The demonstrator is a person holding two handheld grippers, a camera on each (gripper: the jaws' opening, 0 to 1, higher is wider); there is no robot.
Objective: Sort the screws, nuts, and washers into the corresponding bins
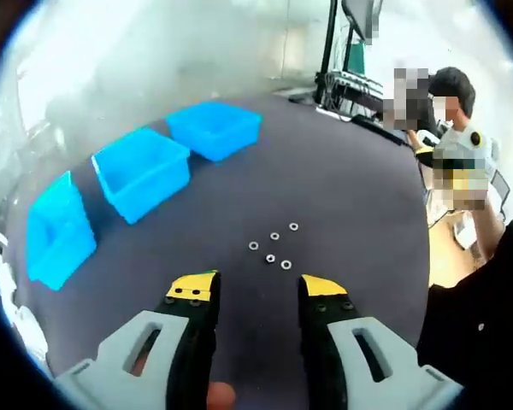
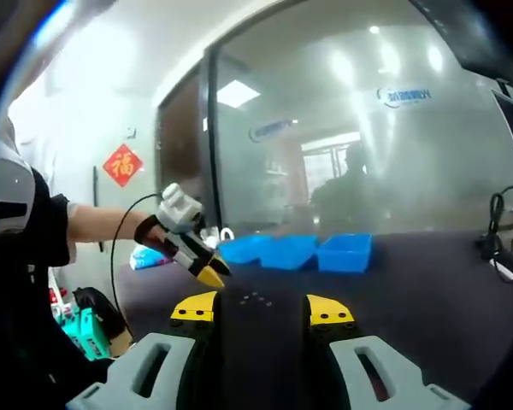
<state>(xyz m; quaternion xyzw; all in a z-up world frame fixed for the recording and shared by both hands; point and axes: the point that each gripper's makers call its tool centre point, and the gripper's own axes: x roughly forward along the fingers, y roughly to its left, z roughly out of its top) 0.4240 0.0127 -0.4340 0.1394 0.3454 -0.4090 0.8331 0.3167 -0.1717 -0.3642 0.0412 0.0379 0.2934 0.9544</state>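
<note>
Several small silver washers or nuts (image 1: pixel 274 248) lie in a loose cluster on the dark table (image 1: pixel 350 196), just beyond my left gripper (image 1: pixel 258 289), which is open and holds nothing. Three blue bins stand in a row at the left: a near one (image 1: pixel 58 232), a middle one (image 1: pixel 142 171) and a far one (image 1: pixel 215 128). In the right gripper view my right gripper (image 2: pixel 262 309) is open and held above the table, level with it. The left gripper (image 2: pixel 207 272) comes in from the left there, close to the tiny parts (image 2: pixel 255 298), with the bins (image 2: pixel 295 251) behind.
A seated person (image 1: pixel 449 111) is at the table's far right beside cables and a monitor stand (image 1: pixel 333 51). A glass wall (image 2: pixel 359 137) runs behind the bins. Cables (image 2: pixel 500 239) lie at the table's right edge. My holder's sleeve (image 1: pixel 479 325) is at the right.
</note>
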